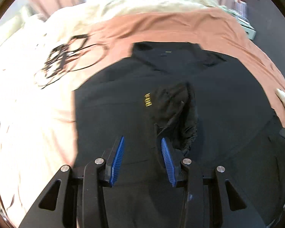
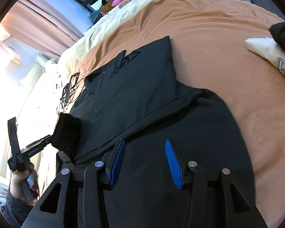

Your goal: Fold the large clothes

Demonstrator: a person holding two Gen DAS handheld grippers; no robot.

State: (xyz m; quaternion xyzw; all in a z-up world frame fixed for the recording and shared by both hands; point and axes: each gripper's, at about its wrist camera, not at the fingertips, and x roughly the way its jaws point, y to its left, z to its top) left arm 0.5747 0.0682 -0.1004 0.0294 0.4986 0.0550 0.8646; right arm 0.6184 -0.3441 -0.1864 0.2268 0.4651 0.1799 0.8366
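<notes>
Bedroom with a wide bed [image 2: 209, 28] under a brown blanket; lying flat on it, one black garment [image 2: 142, 95]. Left tool [image 1: 142, 140] pinching the sleeve end [image 2: 66, 133], lifted above the garment's left side. Right tool [image 2: 145, 142] half spread over the near part, nothing between the pads. Probably sleeve fold in hand; next, to carry the sleeve across the body and lay it smooth. Counted: two tools, one garment, one cable tangle [image 1: 70, 60], one white pillow [image 2: 266, 53].

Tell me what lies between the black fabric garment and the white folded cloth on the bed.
Only bare orange-brown bedspread, seen in the right wrist view, separates the black garment from the white cloth.
</notes>
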